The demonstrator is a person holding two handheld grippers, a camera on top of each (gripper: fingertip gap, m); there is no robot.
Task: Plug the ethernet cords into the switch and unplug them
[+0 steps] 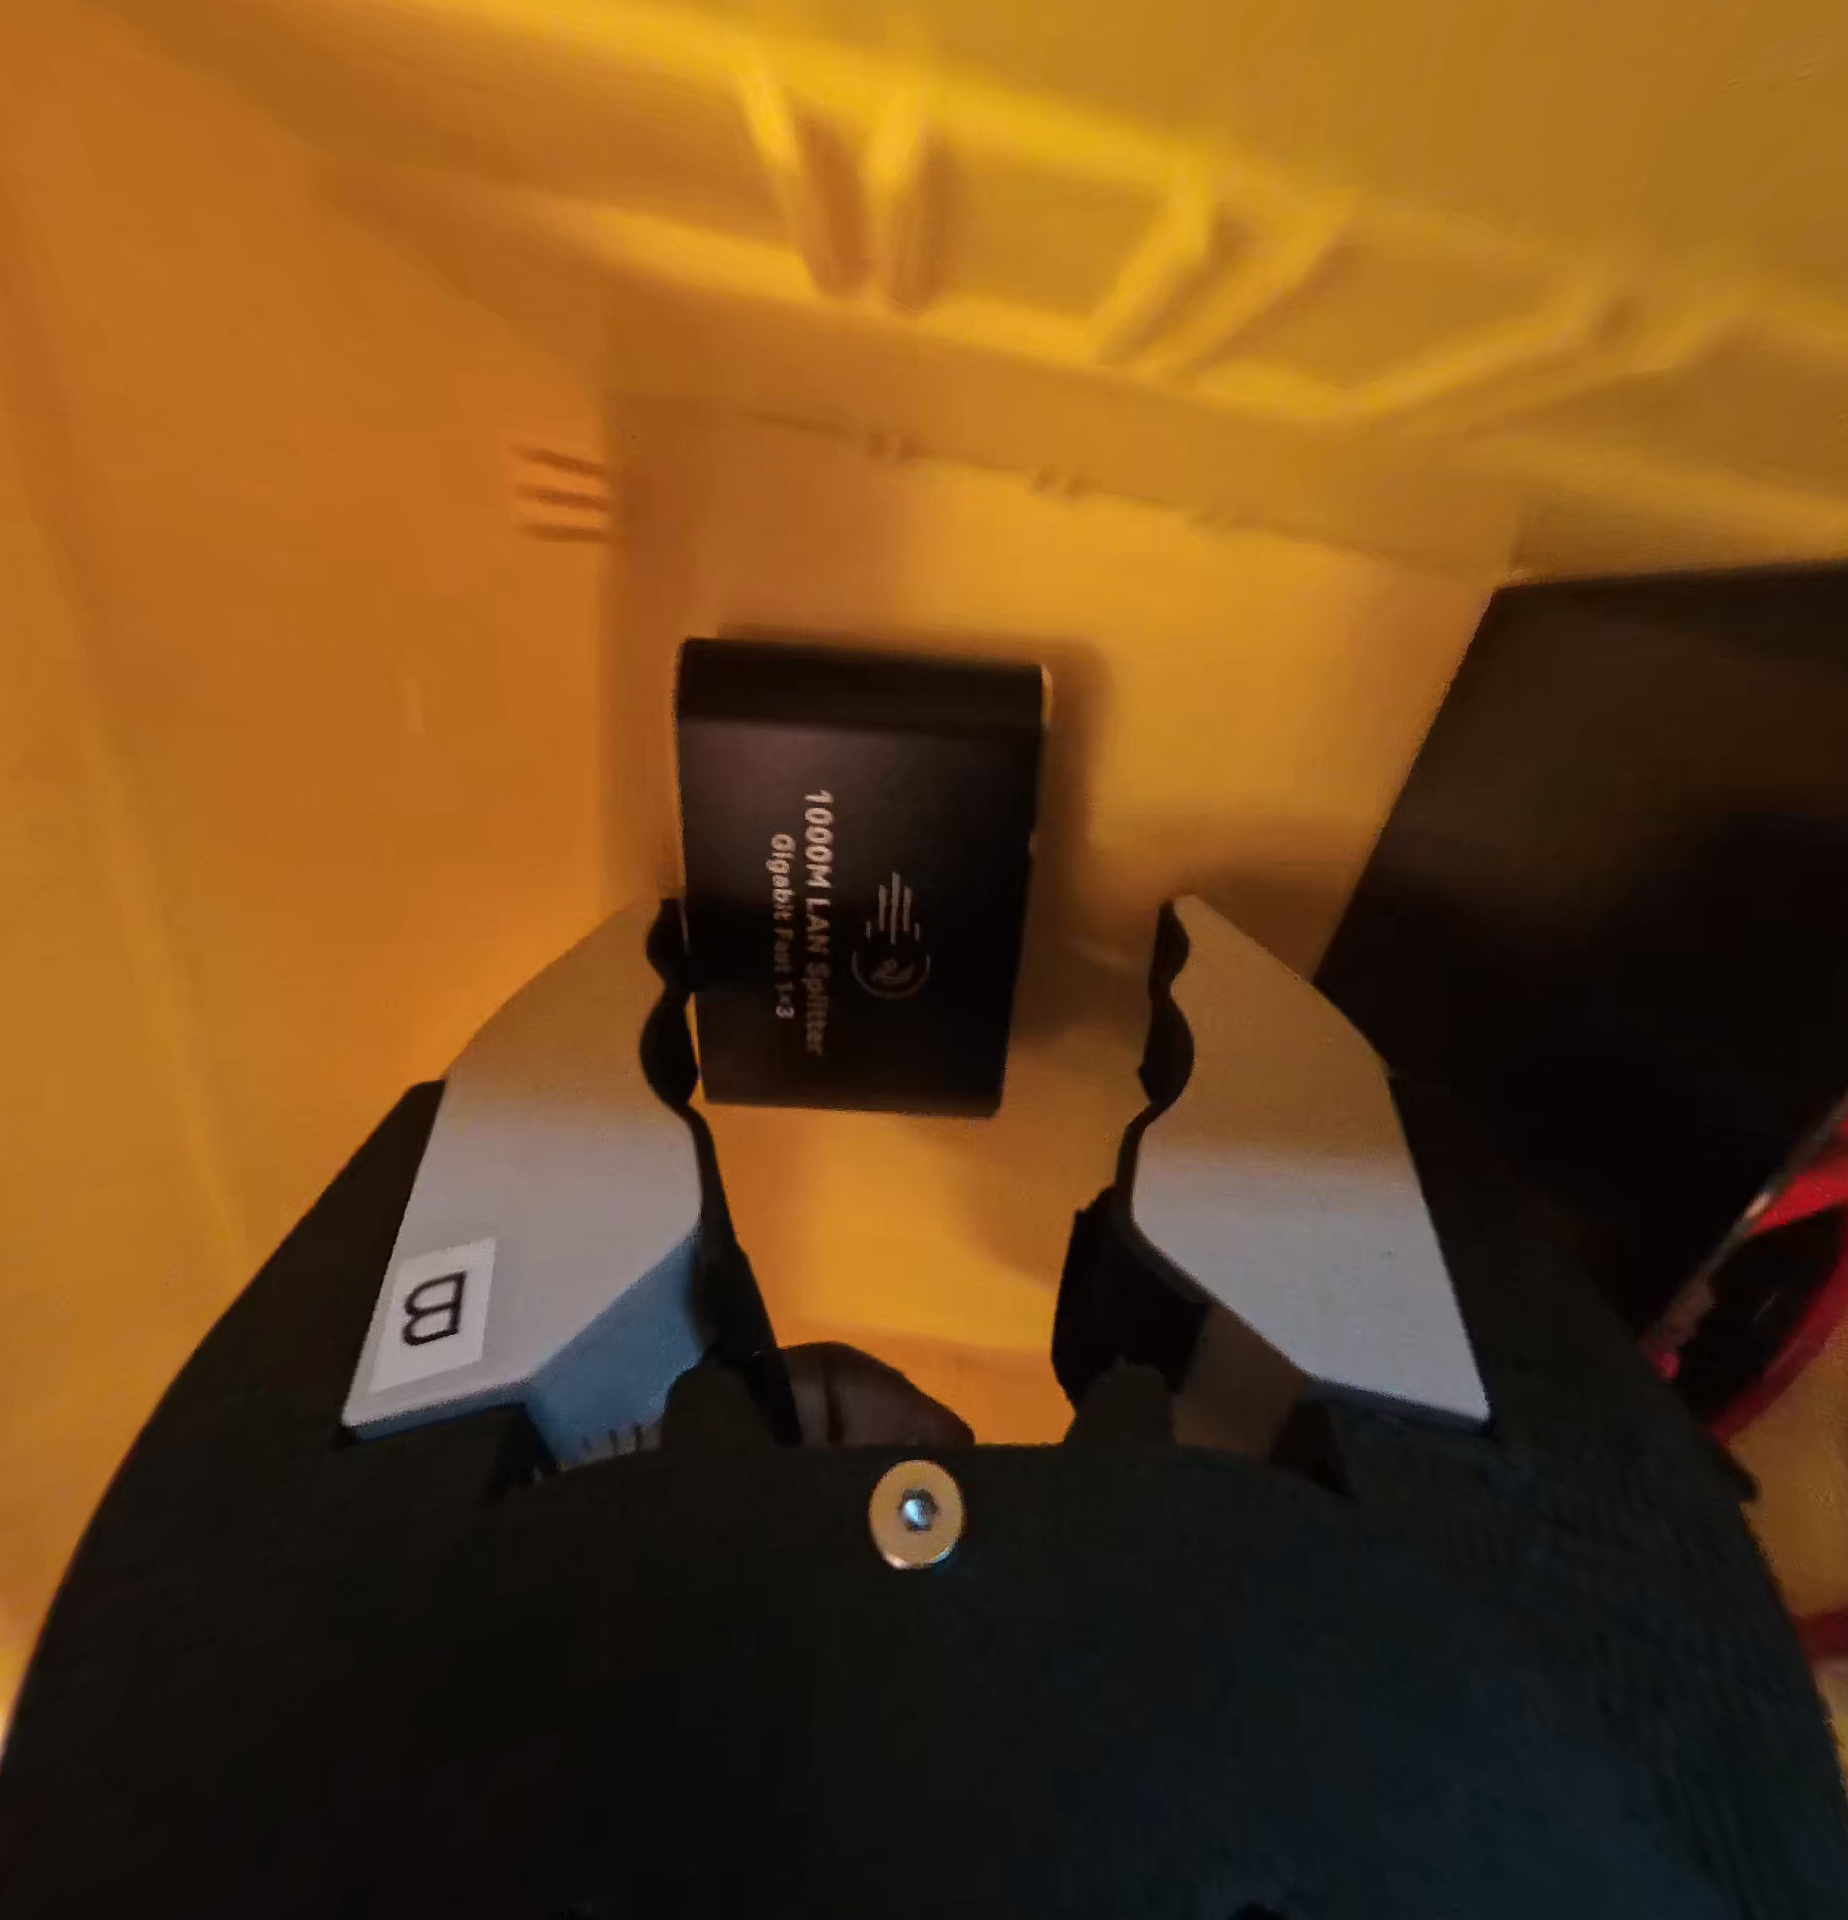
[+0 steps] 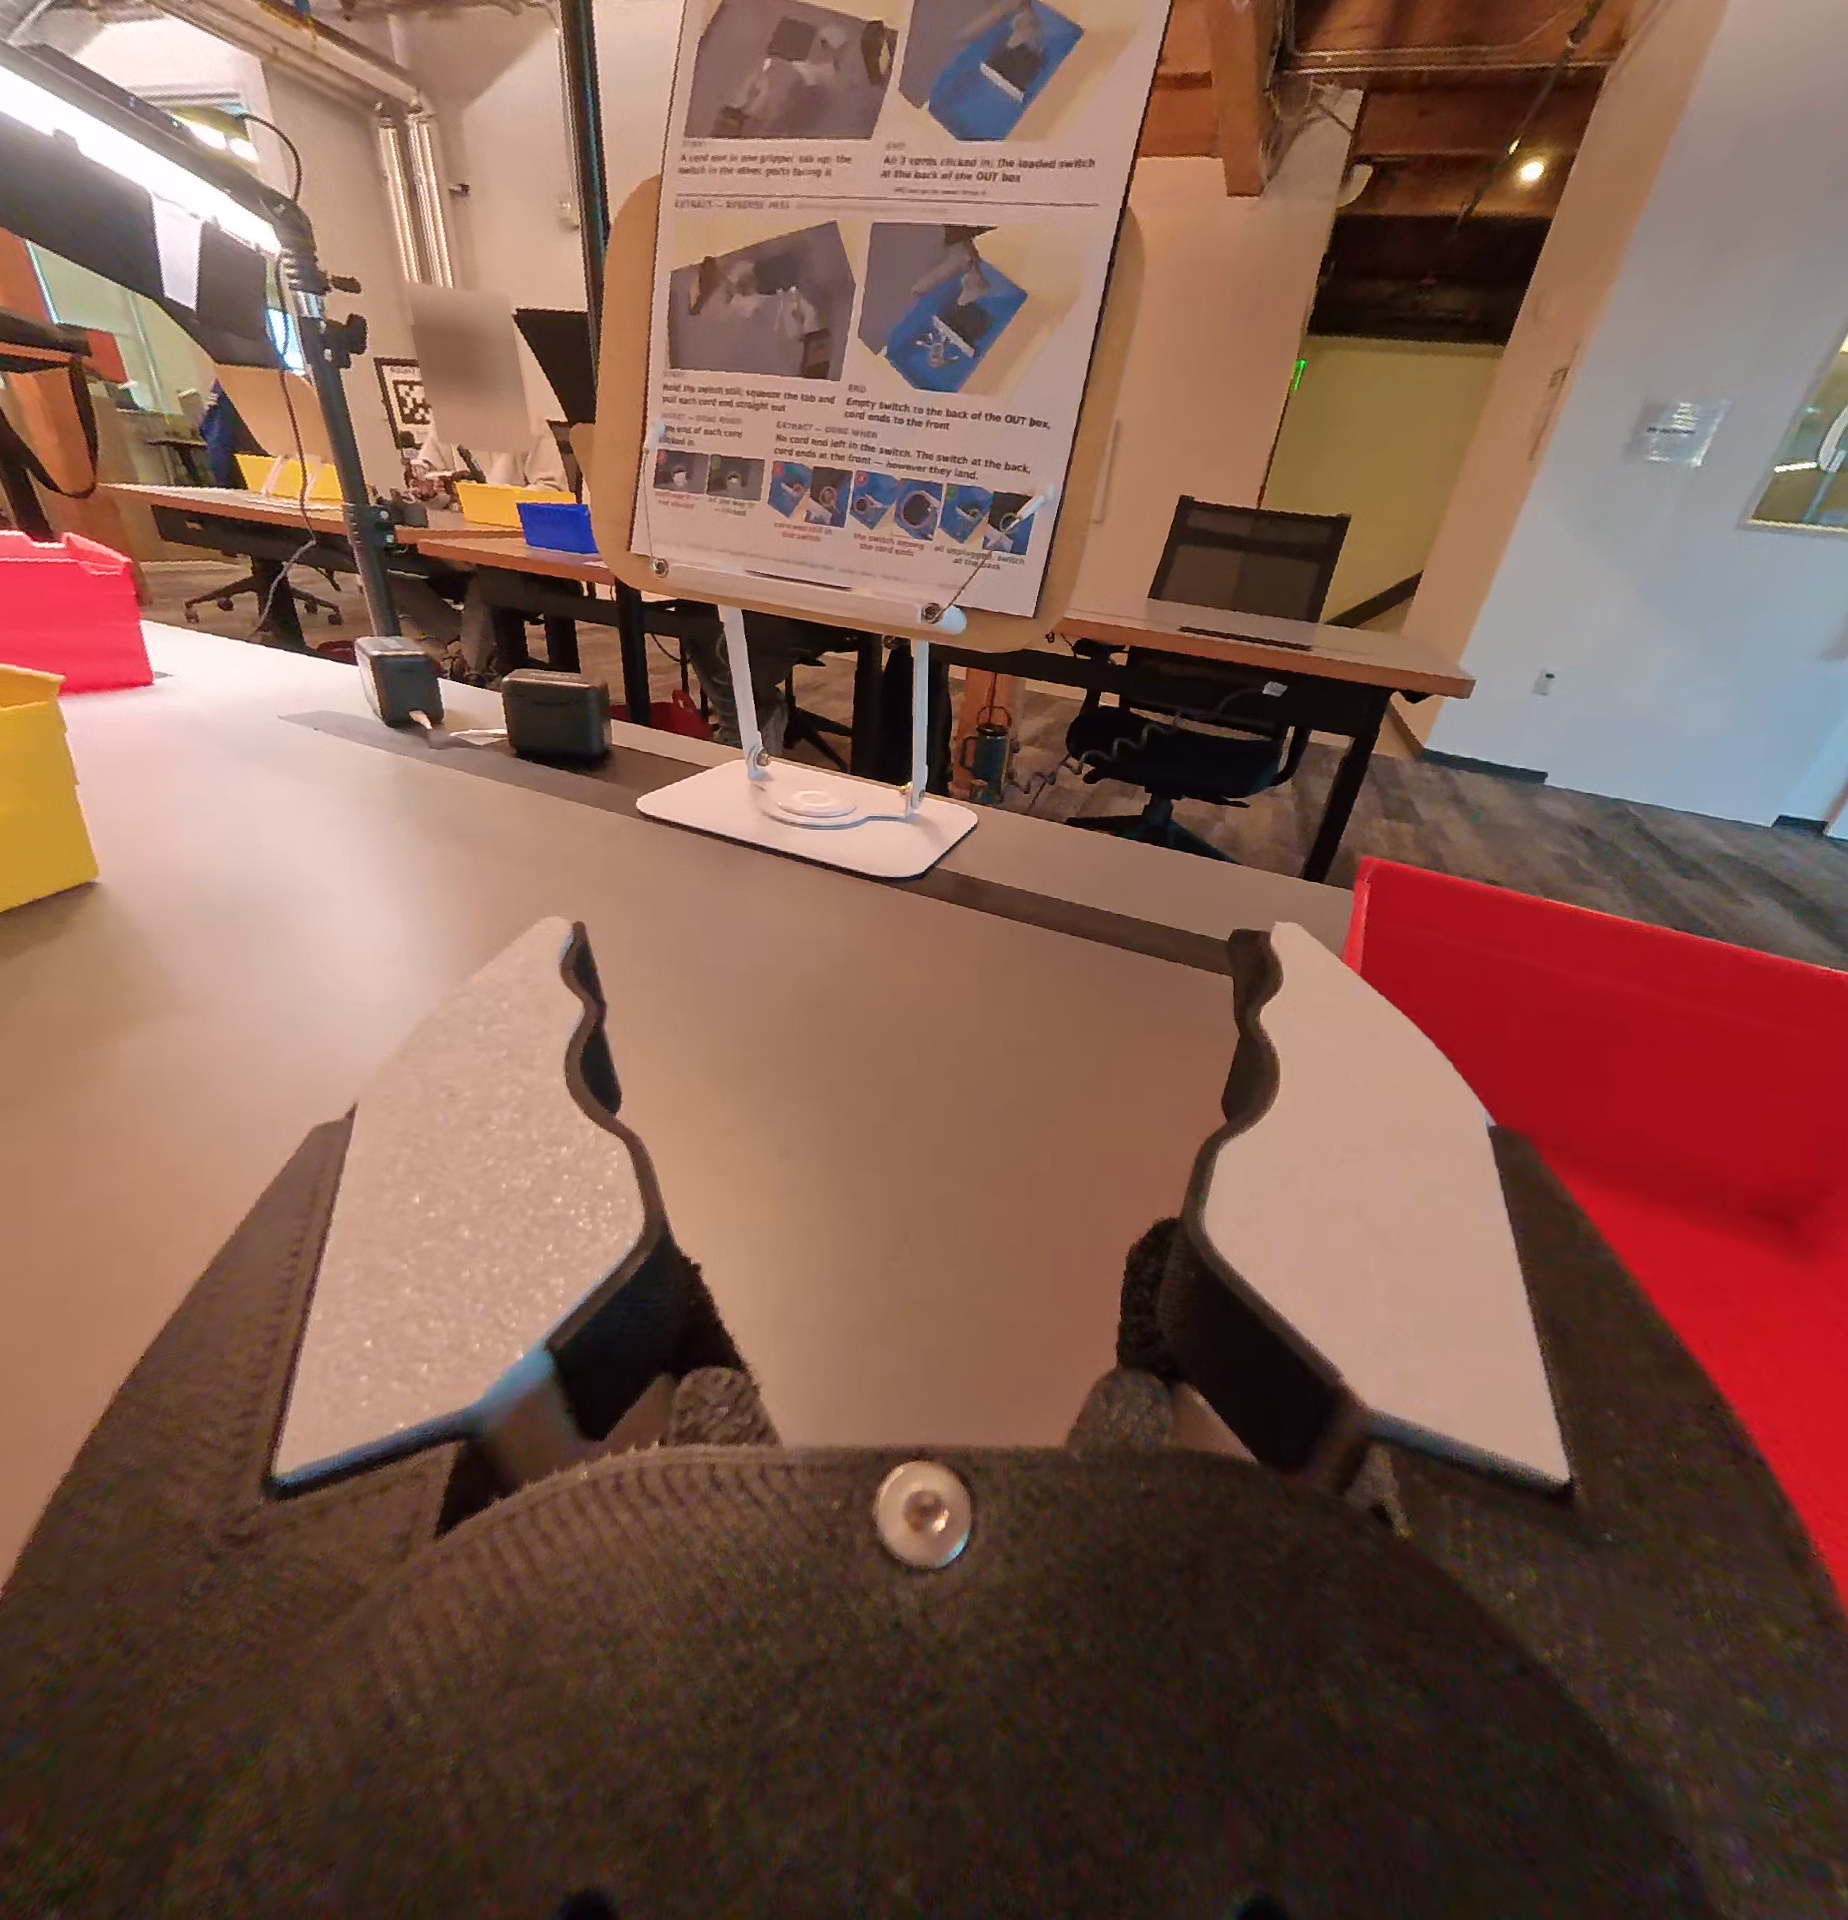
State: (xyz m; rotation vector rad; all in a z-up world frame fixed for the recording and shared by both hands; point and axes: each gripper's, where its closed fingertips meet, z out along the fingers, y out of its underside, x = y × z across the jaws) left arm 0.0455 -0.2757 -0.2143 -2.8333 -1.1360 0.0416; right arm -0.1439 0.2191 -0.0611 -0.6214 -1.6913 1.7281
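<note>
A small black switch box with white print on top lies on the floor of a yellow bin. My left gripper is open and reaches down into the bin. Its near end sits between my fingers, with the left finger touching or almost touching its side and the right finger apart from it. My right gripper is open and empty above the grey table. No ethernet cords show in either view.
A dark flat object stands at the bin's right. A red bin sits right of my right gripper, a yellow bin and another red bin at left. A stand with an instruction sheet and two black boxes are at the table's far edge.
</note>
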